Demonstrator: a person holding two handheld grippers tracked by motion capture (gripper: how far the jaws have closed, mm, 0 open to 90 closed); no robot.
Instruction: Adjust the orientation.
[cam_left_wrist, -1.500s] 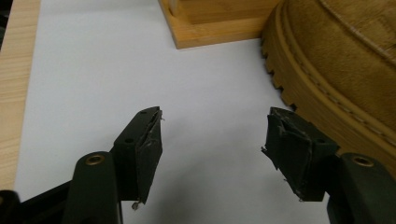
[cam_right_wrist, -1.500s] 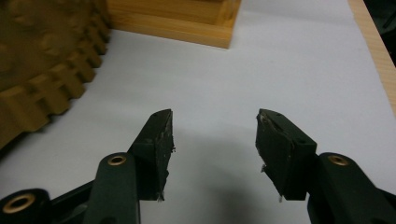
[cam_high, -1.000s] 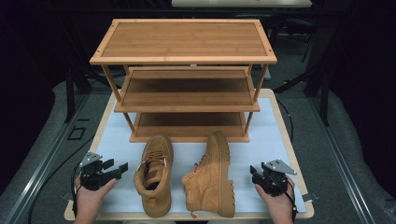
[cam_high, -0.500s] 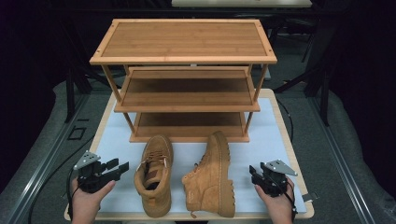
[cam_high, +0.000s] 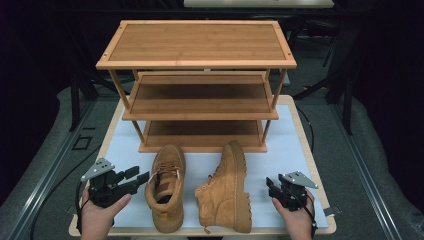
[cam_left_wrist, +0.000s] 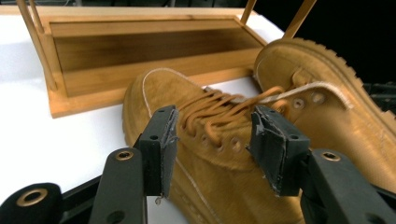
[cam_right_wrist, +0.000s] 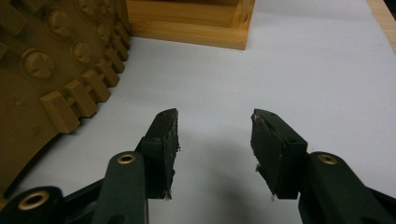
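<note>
Boots sit on the white surface (cam_high: 295, 150) before the rack (cam_high: 200, 145): upright boot (cam_high: 167, 187), tipped boot (cam_high: 227, 192). Left hand-held gripper (cam_high: 137, 178) is beside the upright one, jaws just narrowed yet apart, apparently aligning for grasp. Right hand-held gripper (cam_high: 272, 187) waits, jaws apart, empty.

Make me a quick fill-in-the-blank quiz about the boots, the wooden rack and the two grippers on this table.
1. The wooden rack has ____ shelves.
2. The upright boot stands beside a boot lying on its ____.
3. The left gripper points at the ____ boot.
4. Between the right gripper's fingers there is ____.

Missing words: three; side; upright; nothing
</note>
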